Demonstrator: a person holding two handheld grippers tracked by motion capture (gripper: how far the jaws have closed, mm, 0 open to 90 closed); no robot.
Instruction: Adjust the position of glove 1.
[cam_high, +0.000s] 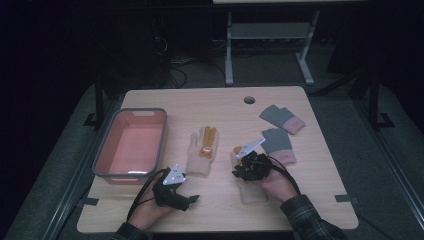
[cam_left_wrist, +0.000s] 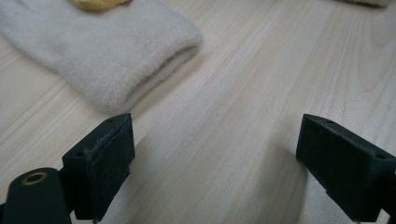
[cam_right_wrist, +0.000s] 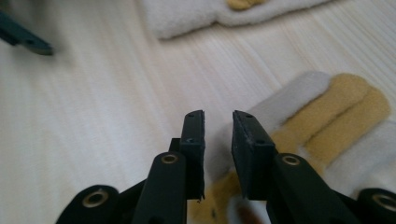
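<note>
A cream glove with yellow fingers (cam_high: 200, 155) lies flat at the table's middle; its cuff (cam_left_wrist: 107, 51) is just beyond my left gripper (cam_left_wrist: 217, 135). That gripper (cam_high: 191, 201) rests low near the front edge, its jaws wide apart over bare wood. A second cream glove with yellow fingers (cam_high: 250, 192) lies under my right hand. My right gripper (cam_high: 236, 171) hovers over this glove (cam_right_wrist: 336, 107). Its jaws (cam_right_wrist: 218, 116) stand a narrow gap apart with nothing pinched between them.
A pink bin with a grey rim (cam_high: 102, 150) stands at the left of the table. Two grey gloves with pink cuffs (cam_high: 282, 119) (cam_high: 277, 142) lie at the right. A round cable hole (cam_high: 249, 99) sits near the far edge.
</note>
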